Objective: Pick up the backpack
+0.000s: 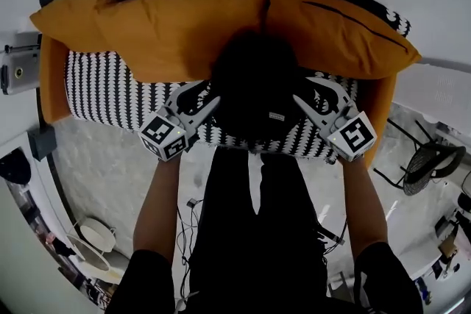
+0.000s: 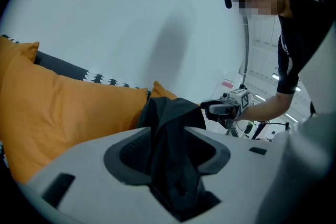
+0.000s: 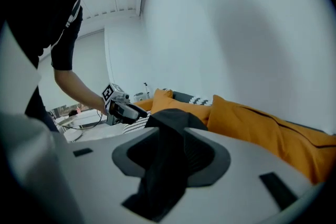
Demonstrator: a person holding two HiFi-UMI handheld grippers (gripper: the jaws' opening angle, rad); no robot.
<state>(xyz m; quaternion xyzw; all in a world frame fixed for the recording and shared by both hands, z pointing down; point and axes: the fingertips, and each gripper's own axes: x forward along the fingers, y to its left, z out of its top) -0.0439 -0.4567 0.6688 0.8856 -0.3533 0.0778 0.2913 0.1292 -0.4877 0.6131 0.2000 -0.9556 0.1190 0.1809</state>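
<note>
The black backpack (image 1: 254,84) sits on the seat of a black-and-white patterned sofa (image 1: 103,88), against its orange cushions (image 1: 184,26). My left gripper (image 1: 210,105) reaches in at its left side and my right gripper (image 1: 302,101) at its right side. In the left gripper view, a fold of the black backpack fabric (image 2: 173,113) runs loosely down between the spread jaws of the left gripper (image 2: 169,136). The right gripper view shows the same: black fabric (image 3: 173,118) lies in the wide gap of the right gripper (image 3: 170,136). No pad presses on it.
A second orange cushion (image 1: 338,33) leans at the sofa's right end. A black fan (image 1: 430,162) stands on the floor to the right, cables (image 1: 188,213) lie by my legs, and a white device (image 1: 18,70) is at the left wall.
</note>
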